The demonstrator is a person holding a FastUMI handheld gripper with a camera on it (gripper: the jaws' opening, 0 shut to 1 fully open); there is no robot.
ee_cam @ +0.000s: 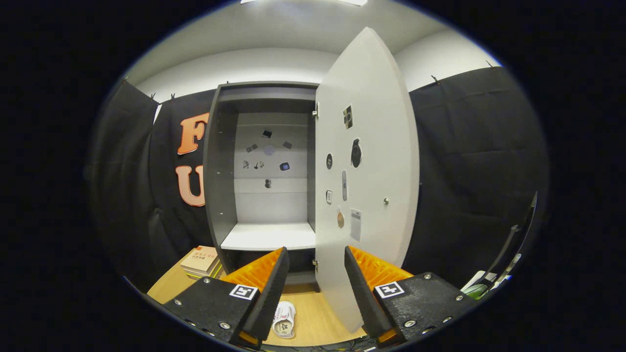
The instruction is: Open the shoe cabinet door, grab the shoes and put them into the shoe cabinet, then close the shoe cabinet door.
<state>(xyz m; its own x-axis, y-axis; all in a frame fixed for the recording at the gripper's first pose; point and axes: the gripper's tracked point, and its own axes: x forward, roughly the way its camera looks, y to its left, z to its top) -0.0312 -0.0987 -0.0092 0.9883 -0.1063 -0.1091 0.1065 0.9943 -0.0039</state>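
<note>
Wood-toned bench (313,318) is lying under the gripper (315,274), whose fingers are standing well apart and holding nothing. Between them, low and just ahead, a white shoe (284,319) is resting sole-down on the bench, untouched. Ahead of the right finger the pale door (367,186) is hanging swung wide, its lower edge reaching down close beside that finger, small stickers and a knob showing on its face. Off past the left finger a stack of books (200,260) is sitting on the bench by the cabinet's foot. Beyond the fingers the grey cabinet (220,176) is standing open, its white shelf (269,237) bare and small stickers dotting the back panel. So the opening step looks done; by my reading, grabbing the shoe, setting it on the shelf and closing the door are all still waiting.
</note>
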